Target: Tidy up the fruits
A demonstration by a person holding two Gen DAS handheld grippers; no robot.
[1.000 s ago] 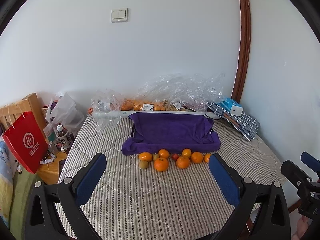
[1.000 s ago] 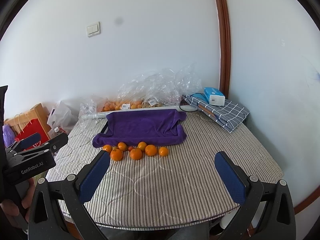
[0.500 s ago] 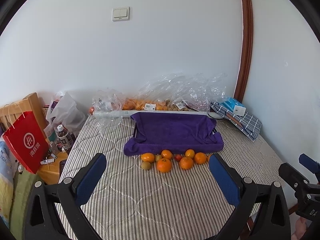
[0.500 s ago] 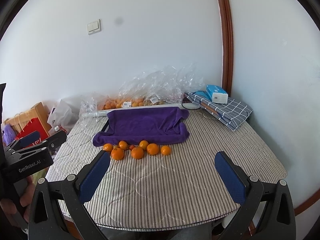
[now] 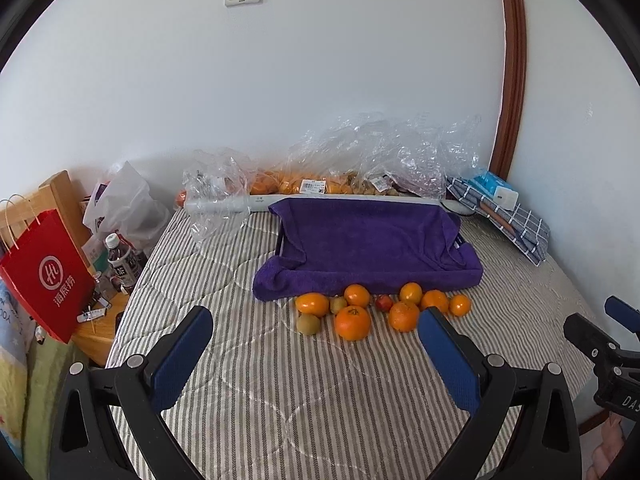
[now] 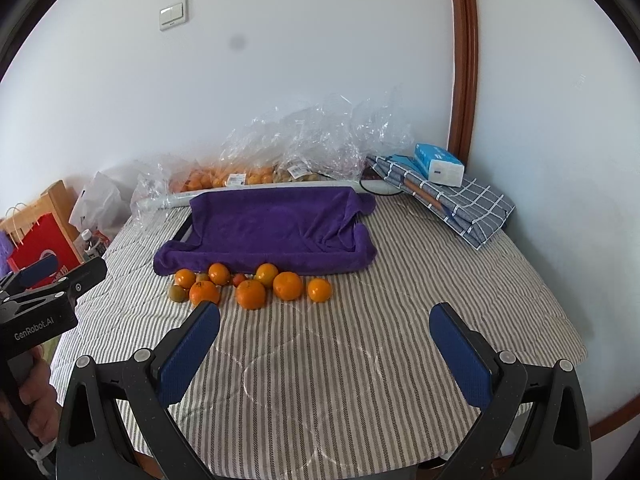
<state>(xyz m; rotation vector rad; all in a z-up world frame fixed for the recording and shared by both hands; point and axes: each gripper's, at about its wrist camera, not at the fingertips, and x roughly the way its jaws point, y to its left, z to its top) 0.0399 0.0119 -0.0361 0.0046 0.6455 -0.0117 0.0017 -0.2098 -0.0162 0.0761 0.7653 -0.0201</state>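
Observation:
Several oranges [image 5: 352,322] [image 6: 251,294] lie in a loose row on the striped tablecloth, with a greenish kiwi [image 5: 308,324] [image 6: 177,293] and a small red fruit [image 5: 384,302] [image 6: 239,279] among them. Just behind them sits a tray draped in a purple towel [image 5: 372,240] [image 6: 272,232]. My left gripper [image 5: 316,354] hovers open above the cloth, short of the fruit row. My right gripper [image 6: 325,346] is also open and holds nothing, nearer the table's front edge. Each gripper shows at the side of the other's view.
Clear plastic bags [image 5: 380,152] with more fruit line the wall behind the tray. A checked cloth with a blue tissue box [image 6: 439,164] lies at the back right. A red paper bag [image 5: 48,276], bottles and a wooden stand sit off the table's left edge.
Both grippers have moved forward toward the fruit, which now looks closer and larger. Both stay open.

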